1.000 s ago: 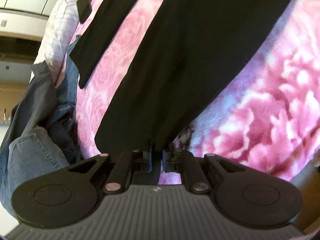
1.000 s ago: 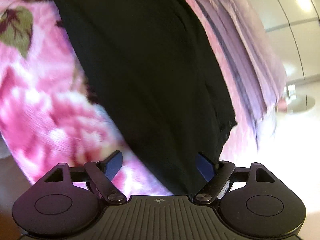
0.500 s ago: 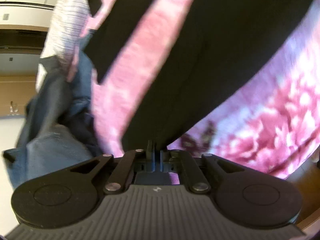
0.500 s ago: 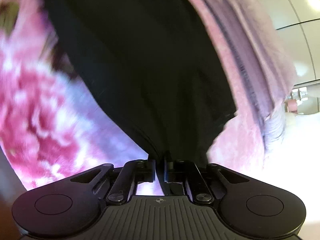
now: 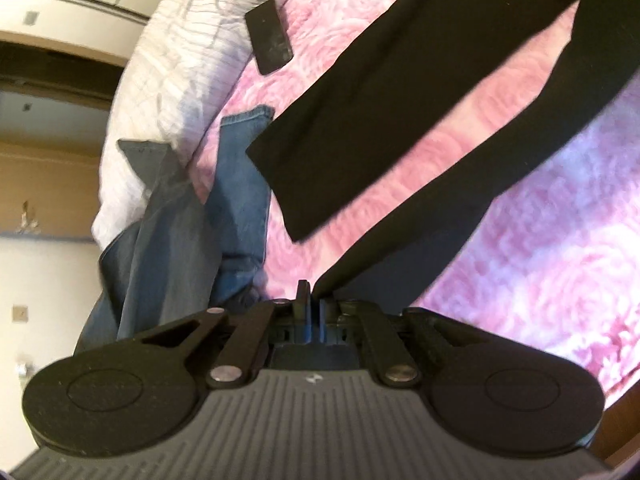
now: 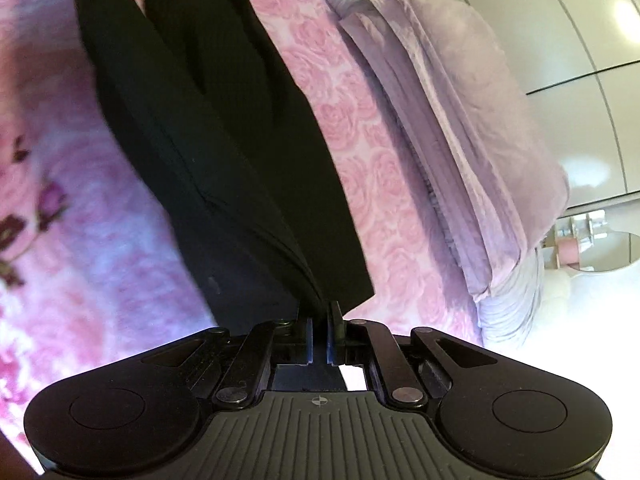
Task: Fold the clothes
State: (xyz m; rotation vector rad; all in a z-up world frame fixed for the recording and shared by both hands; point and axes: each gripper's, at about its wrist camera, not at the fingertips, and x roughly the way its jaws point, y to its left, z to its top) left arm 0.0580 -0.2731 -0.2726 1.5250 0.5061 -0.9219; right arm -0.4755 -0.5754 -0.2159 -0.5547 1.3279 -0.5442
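Note:
A black long-sleeved garment [image 5: 472, 132] hangs stretched above a pink rose-patterned bedspread [image 5: 540, 280]. My left gripper [image 5: 314, 292] is shut on one corner of its edge, the fabric running up and to the right from the jaws. One black sleeve [image 5: 340, 128] lies flat on the bed. In the right wrist view the same black garment [image 6: 224, 152] rises in folds from my right gripper [image 6: 319, 308], which is shut on a bunched edge of it.
Blue jeans [image 5: 180, 232] lie crumpled at the bed's left edge. A dark phone-like slab [image 5: 269, 42] rests near a white quilt [image 5: 176, 60]. A folded lilac blanket [image 6: 460, 128] lies along the bed's right side, and a wardrobe [image 6: 560, 20] stands behind.
The right gripper closed from wide open onto the garment's edge. Both grippers then rose and pulled back, lifting the black fabric off the bedspread, so more of the bed shows.

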